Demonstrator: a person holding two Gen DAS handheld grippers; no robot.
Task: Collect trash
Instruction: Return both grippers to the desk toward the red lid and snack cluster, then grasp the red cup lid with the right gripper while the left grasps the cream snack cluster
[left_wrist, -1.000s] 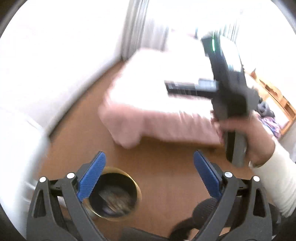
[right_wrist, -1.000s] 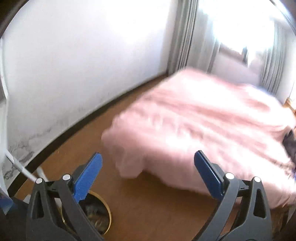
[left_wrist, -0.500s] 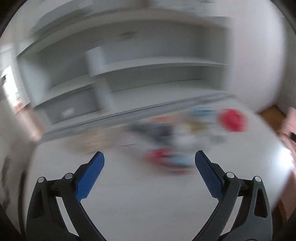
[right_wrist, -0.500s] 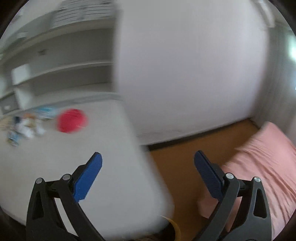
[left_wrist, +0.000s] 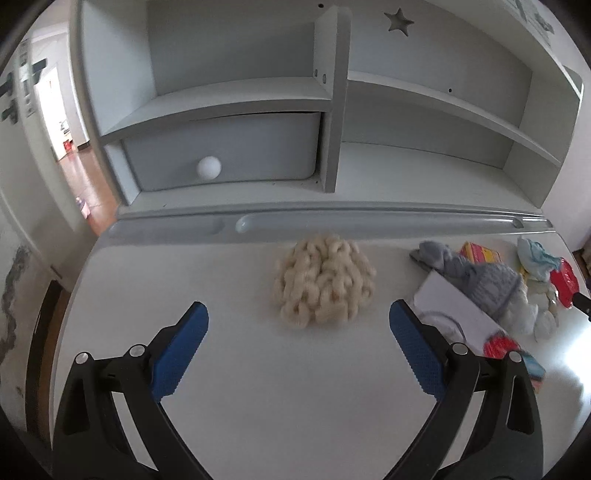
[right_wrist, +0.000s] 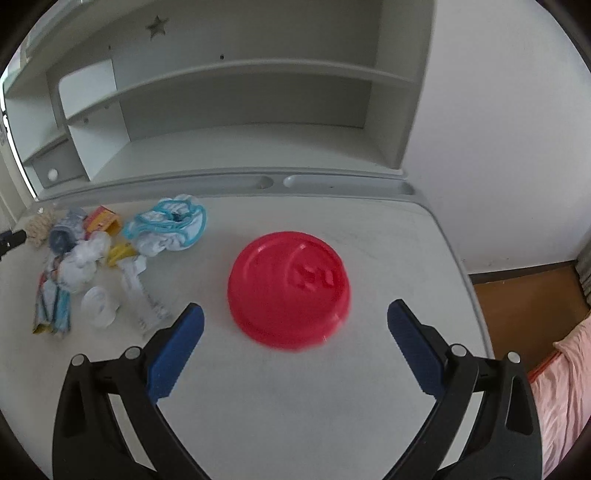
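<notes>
Both grippers have swung from the bed to the tabletop (right_wrist: 332, 387), jaws released: left gripper (left_wrist: 299, 345) facing one cream yarn bundle (left_wrist: 324, 282), right gripper (right_wrist: 295, 341) facing one red lid (right_wrist: 288, 290).

A red dome-shaped lid (right_wrist: 289, 289) sits on the white desk (right_wrist: 388, 236). The right gripper (right_wrist: 295, 334) hovers open-jawed before it. Crumpled trash (right_wrist: 110, 254) lies left.

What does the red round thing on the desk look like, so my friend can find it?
On the white desk, right of the pile of wrappers, sits a red lid, alone. It is round, domed and the only big, solid red thing there.
</notes>
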